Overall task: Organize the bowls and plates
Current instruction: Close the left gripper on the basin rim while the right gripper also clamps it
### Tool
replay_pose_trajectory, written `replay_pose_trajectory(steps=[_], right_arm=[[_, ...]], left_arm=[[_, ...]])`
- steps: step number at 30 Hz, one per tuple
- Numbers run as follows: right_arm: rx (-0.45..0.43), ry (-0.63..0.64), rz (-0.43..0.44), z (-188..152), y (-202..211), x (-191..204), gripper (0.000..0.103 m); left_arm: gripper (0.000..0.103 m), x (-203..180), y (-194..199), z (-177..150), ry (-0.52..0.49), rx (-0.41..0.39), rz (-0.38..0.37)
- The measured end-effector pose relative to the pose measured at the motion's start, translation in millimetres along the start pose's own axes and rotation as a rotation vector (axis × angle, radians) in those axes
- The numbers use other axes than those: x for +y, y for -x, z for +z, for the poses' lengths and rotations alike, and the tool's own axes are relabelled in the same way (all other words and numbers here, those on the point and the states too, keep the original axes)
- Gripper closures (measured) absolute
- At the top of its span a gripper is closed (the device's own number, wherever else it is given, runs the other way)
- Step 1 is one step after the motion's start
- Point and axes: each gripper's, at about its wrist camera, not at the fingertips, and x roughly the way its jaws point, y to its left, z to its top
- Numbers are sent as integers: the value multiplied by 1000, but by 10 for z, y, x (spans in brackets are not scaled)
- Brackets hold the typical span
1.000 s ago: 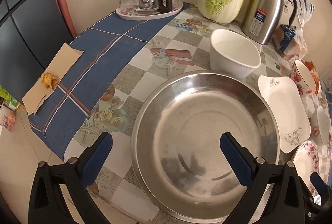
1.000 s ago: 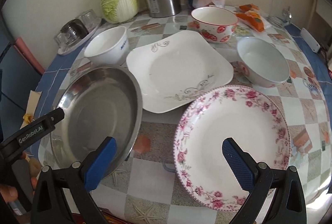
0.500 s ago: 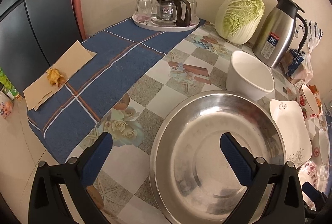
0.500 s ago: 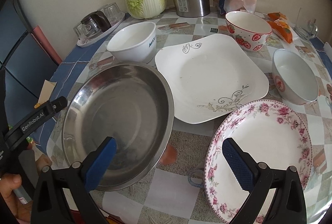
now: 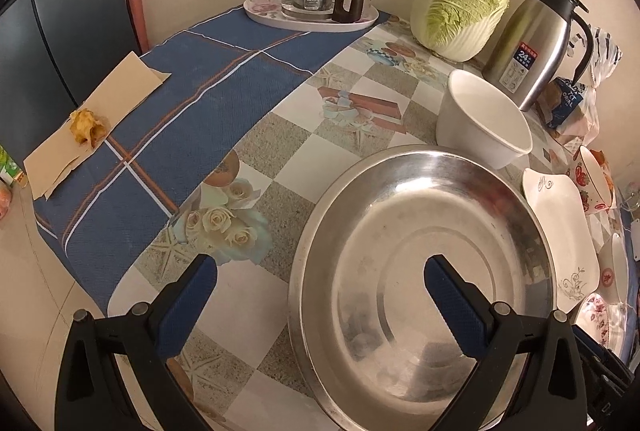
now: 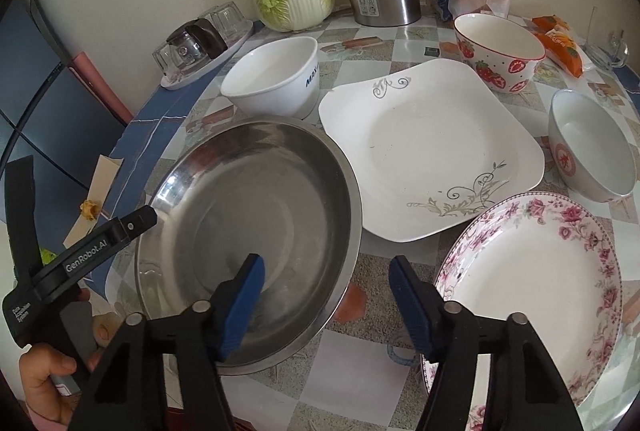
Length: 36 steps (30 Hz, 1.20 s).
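Stainless steel round basin [image 6: 256, 231], wide and shallow, sits on the checked, flower-printed surface [image 5: 288, 135] and serves as the landmark. Interior holds nothing.

Right hand-held gripper [image 6: 326, 281]: blue-padded jaws are closing, at a middling gap. They straddle the basin's right rim; the left pad is over the basin interior, the right pad outside the rim, above the surface. The rim lies between the pads, neither pad visibly pressing on it.

Left hand-held gripper [image 5: 320, 281]: jaws spread wide, straddling the basin's left rim. Right pad hangs over the basin floor, left pad over the surface outside the rim. No contact seen. In the right wrist view its black finger reaches the basin's left edge, with a person's hand [image 6: 48, 387] on the grip below.

Other dishes relative to the basin:
- plain white round bowl with blue lettering [image 6: 272, 79], just behind it, near or touching the rim.
- white square plate with grey scrollwork [image 6: 432, 147], just beside it on the right; rims appear to meet.
- round plate with pink rose border [image 6: 532, 283], to the right front, apart from it.
- strawberry-print bowl [image 6: 500, 51] and small white bowl with a red mark [image 6: 592, 147], beyond the square plate, well apart from the basin.
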Motion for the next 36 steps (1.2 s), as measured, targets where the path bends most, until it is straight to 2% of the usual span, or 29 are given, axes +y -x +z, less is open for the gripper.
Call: replay_pose_trajectory(steps=[3,6,9,11,14,18,22,27,36], right_arm=[[27,-24,20,1,-80,-44,55],[43,-45,30,-1,-132,-79,59],[46,-60,28,5,-163,-106,67],[51,-69,28,6,-185,-123,68],[59,-79,30,4,-217,-146,72],[61,-77,40,8,-245,-144,77],[64,-74,37,-1,-254,-143,80],[79,-82,41,-10,-301,-165,84],[108,-94,49,-22,-411,-197,84]], left_arm=[[0,-36,-27,-13,-29,-5,-14],[0,-76,-60,-22,-51,3,-14],[0,-58,-74,-27,-27,13,-49],[0,-44,-76,-26,-20,10,-68],[1,-41,-116,-41,-27,21,-69],[17,2,-170,-63,0,46,-84],[21,47,-200,-76,19,54,-103],[21,83,-234,-106,44,71,-127],[22,143,-285,-139,67,88,-112]])
